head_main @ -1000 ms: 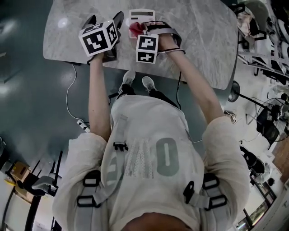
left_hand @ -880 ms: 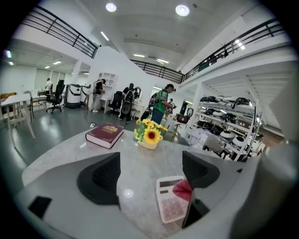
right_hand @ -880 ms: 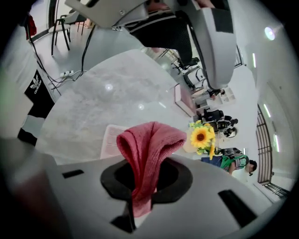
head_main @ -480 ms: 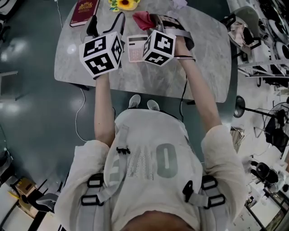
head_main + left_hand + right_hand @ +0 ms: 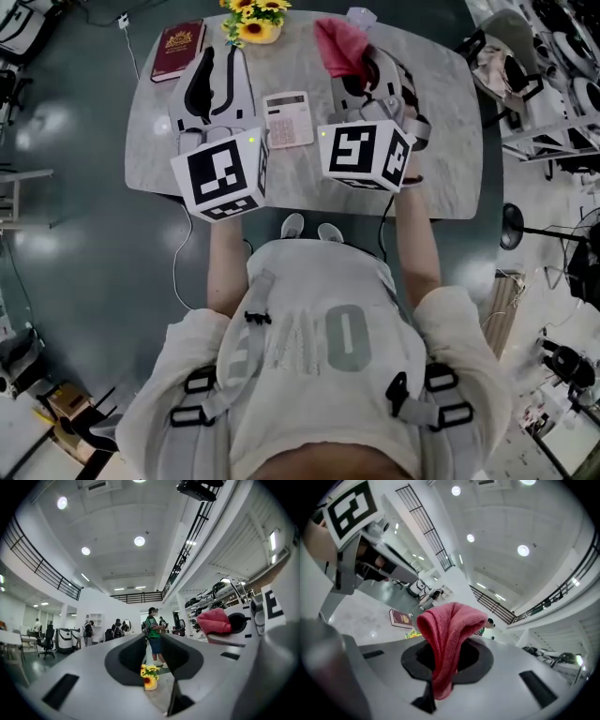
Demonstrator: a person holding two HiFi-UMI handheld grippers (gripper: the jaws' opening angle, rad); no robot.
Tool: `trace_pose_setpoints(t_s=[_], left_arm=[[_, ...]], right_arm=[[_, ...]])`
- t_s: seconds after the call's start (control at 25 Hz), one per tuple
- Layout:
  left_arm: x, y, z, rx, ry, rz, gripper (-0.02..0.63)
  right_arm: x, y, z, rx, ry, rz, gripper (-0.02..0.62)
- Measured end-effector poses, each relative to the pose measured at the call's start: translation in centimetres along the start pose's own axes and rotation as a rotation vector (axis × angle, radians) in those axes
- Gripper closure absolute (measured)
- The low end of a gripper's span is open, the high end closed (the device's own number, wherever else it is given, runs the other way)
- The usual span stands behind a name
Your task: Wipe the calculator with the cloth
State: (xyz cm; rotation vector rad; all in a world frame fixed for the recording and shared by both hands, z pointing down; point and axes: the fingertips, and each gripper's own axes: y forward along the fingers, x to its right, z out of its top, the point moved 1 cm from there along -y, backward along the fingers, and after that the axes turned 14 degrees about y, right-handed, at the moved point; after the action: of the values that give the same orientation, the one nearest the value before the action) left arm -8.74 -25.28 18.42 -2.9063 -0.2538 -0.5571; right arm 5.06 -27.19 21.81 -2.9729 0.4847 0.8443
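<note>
Both grippers have lifted off the worktop point(image 5: 450, 141) since a second ago, and the red cloth point(image 5: 339, 45) has come up off the calculator point(image 5: 288, 119) with them. That calculator now lies flat and uncovered on the grey marble worktop, seen between the two marker cubes from the head view. In the right gripper view, the right gripper point(image 5: 445, 667) has its jaws clamped on the cloth point(image 5: 447, 634), which bunches above them and hangs down in front. The left gripper point(image 5: 153, 641) holds nothing; its jaws are closing to a narrow gap. A dark red book point(image 5: 178, 49) and some sunflowers point(image 5: 253, 21) sit at the worktop's far edge.
</note>
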Motion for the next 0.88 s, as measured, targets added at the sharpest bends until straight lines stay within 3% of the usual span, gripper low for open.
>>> trace_pose_setpoints(t_s=[0.2,0.48,0.88], left_arm=[[1.4,-1.6,-0.1,0.017,0.034,0.017,0.567],[2.6,-3.6,0.4,0.074,0.045,-0.001,0.583],[2.5,-4.2,0.2,0.070,0.047,0.015,0.583]], right_arm=[[0.5,-3.3,-0.6,0.031,0.154,-0.038,0.540],[-0.3,-5.8,-4.2,0.011,0.337,-0.056,0.540],[-1.8,-6.4,-5.2,-0.021,0.328,-0.011,0.540]])
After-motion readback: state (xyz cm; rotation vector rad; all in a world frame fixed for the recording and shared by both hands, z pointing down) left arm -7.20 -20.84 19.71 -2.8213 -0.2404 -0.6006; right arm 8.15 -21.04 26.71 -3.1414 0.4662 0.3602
